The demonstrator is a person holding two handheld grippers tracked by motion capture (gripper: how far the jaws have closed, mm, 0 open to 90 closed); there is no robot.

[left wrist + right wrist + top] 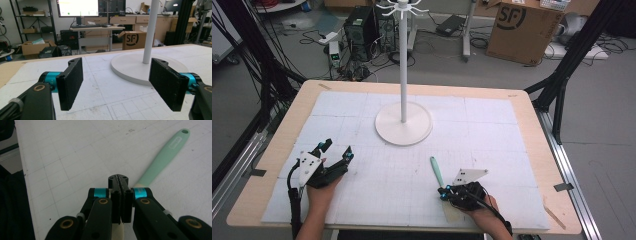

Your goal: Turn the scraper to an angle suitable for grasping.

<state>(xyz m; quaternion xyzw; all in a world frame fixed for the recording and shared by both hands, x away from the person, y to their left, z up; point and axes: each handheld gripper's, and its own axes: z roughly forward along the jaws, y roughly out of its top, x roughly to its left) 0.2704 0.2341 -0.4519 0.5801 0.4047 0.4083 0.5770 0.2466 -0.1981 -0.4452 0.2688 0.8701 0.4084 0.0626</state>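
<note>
Right claw (120,181) pressed together, clamped on a spatula (436,171) where the mint-green handle meets the cream blade; spatula lies flat on the bench (532,107), near its front right. Left claw (120,83) apart, holding nothing, facing a white stand (403,122).

Spatula (162,157): matt mint plastic handle; table (532,102): wood edge.

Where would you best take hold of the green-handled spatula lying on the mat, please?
Probably on the slim green handle of the spatula, near its middle, coming straight down with the jaws across its width. It lies flat with bare mat on both sides. The pale blade end sits under the shut right gripper, so it is less accessible.
</note>
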